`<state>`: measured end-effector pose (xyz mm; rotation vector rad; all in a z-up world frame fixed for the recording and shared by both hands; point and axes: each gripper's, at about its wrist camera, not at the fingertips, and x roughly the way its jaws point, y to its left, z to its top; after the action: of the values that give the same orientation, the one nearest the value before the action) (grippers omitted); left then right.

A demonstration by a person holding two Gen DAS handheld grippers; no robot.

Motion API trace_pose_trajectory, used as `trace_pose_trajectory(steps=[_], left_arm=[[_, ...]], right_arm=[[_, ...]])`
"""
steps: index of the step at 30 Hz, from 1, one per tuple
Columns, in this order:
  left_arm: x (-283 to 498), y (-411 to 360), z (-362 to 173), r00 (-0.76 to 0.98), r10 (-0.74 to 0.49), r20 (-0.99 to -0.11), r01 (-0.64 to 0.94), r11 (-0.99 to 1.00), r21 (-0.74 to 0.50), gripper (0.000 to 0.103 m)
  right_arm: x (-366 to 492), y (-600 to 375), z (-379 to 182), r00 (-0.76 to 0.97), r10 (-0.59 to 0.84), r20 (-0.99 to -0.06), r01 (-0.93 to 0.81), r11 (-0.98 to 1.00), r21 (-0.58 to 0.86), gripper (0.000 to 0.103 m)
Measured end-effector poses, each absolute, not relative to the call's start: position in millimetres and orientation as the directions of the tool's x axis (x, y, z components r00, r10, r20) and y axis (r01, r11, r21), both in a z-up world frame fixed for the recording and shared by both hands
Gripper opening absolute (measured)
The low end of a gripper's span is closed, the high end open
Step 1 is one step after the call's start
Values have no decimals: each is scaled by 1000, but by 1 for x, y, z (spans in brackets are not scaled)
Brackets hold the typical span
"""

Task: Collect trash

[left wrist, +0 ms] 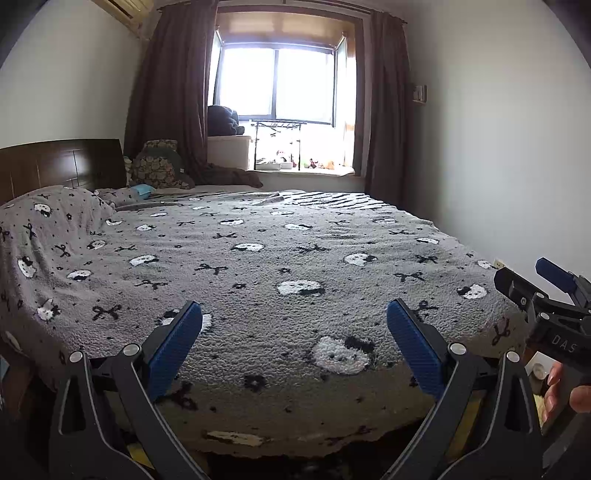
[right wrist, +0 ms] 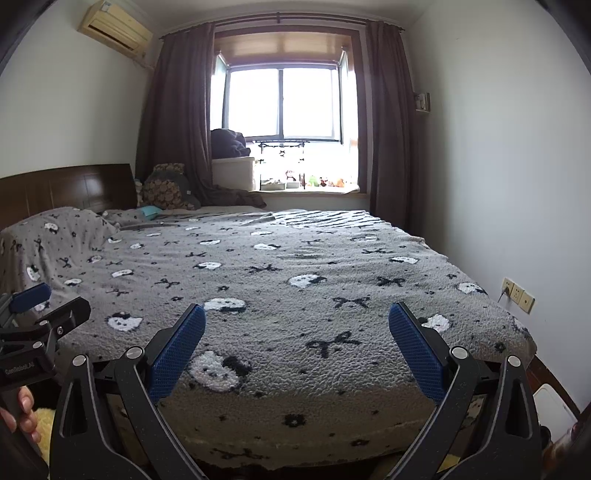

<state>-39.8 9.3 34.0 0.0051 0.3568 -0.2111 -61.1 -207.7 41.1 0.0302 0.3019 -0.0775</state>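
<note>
Trash is not made out with certainty in either view. A small teal item (right wrist: 149, 211) is seen far left on the bed, and what it is cannot be told.

Nearest, the left gripper (left wrist: 294, 314) is held at the near edge of the bed (left wrist: 258, 448), its blue-padded fingers spread wide apart with nothing between them. The right gripper (right wrist: 297, 314) is held just to its right at the same edge, fingers likewise wide apart and empty. Part of each tool is caught at the edge of the other's view. A few fingers of the right hand (left wrist: 561, 391) and of the left hand (right wrist: 22, 410) are seen wrapped on the handles.

The bed is covered by a grey fleece blanket (right wrist: 295, 266) patterned with white cat faces and black bows. On the left, a pillow (right wrist: 55, 229) is draped by the same blanket. Wall sockets (right wrist: 517, 293) are set low on the right wall.

Farther back, a dark wooden headboard (right wrist: 66, 188) is placed against the left wall, with patterned cushions (right wrist: 166, 188) piled beside it. A white box (right wrist: 232, 171) topped by a dark bundle (right wrist: 227, 142) is placed at the window sill (right wrist: 314, 190), where small figures are lined up. The bright window (right wrist: 282, 103) is flanked by brown curtains (right wrist: 177, 110). An air conditioner (right wrist: 114, 31) is mounted high on the left wall.
</note>
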Motion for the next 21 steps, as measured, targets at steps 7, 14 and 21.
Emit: trace_pose_trajectory(steps=[7,14,21], left_arm=[[-41,9,34,916,-202,-346,204,978,-33,95],[-42,9,35,917,-201,-344,202,979,-33,95],[-42,9,35,917,-201,-344,202,979,-33,95]], right_arm=[[-60,-208,40,952,-68,-300,78,997,20,100],[-60,-207,40,952,-65,-301,75,997,19,100],[-59,-205,40,951,-60,-302,69,997,18,100]])
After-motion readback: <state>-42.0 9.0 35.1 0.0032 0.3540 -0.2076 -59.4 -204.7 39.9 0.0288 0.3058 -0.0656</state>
